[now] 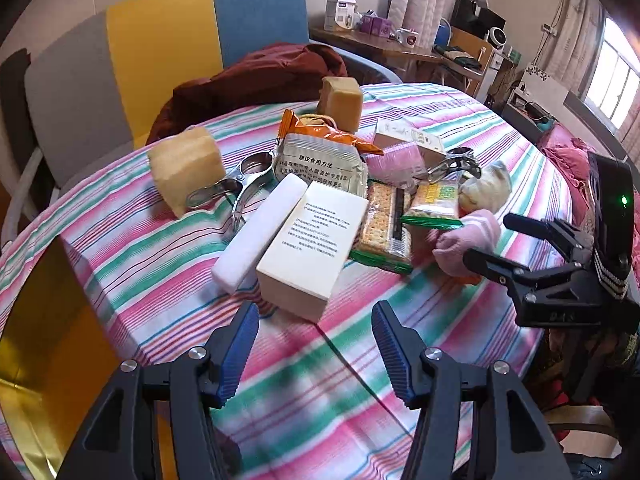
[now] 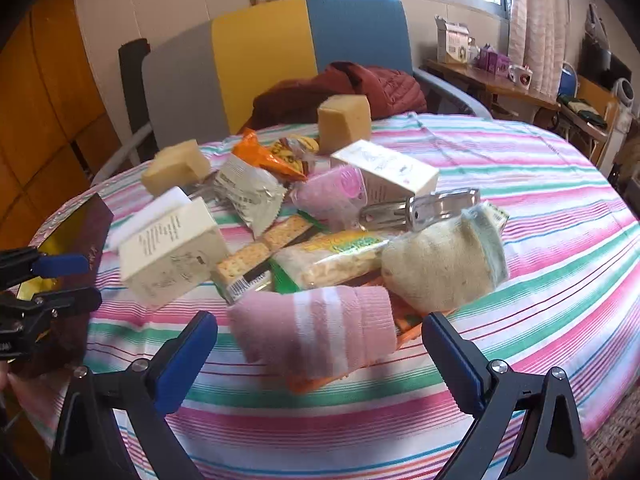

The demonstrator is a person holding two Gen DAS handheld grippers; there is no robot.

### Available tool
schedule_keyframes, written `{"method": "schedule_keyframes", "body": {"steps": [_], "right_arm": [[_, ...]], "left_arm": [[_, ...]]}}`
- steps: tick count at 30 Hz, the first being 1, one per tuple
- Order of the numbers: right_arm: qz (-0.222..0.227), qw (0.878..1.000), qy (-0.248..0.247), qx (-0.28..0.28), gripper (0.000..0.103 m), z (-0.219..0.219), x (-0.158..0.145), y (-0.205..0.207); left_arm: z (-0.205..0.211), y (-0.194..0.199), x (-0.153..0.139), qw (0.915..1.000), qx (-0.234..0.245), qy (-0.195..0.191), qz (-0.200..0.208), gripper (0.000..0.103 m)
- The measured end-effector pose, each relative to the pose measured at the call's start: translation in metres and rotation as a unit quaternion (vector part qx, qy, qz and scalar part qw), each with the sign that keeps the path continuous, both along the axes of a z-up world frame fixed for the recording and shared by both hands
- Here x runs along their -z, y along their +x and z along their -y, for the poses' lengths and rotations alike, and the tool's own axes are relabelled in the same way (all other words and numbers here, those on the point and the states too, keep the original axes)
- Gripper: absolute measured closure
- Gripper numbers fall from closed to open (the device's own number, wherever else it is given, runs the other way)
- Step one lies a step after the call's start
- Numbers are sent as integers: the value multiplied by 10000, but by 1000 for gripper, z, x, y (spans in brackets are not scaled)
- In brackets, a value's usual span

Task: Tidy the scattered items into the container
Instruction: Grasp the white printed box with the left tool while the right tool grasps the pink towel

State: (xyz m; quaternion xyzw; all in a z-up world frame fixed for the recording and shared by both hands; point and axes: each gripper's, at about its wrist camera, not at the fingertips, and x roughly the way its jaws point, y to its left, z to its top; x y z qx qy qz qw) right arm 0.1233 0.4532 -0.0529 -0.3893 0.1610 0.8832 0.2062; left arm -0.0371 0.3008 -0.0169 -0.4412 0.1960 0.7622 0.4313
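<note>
Right gripper (image 2: 320, 364) open | pink sock (image 2: 316, 330) between fingers, untouched

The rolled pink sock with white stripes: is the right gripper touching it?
Apart. In the right wrist view, the pink sock lies between the right gripper's open fingers, striped cloth visible on both sides.

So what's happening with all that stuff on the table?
A person holds two claws over a messy pile on the striped tablecloth. The right claw is open around a rolled pink sock but hasn't squeezed it. The left claw is open and empty, just short of a cream box. The gold-lined container waits at the left edge, with nothing visible inside.
</note>
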Motion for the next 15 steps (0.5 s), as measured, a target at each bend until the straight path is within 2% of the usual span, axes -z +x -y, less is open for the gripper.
{"method": "schedule_keyframes", "body": {"steps": [15], "right_arm": [[159, 9999, 40, 18, 2, -10, 15, -12]], "left_arm": [[-44, -25, 26, 9990, 346, -240, 150, 43]]}}
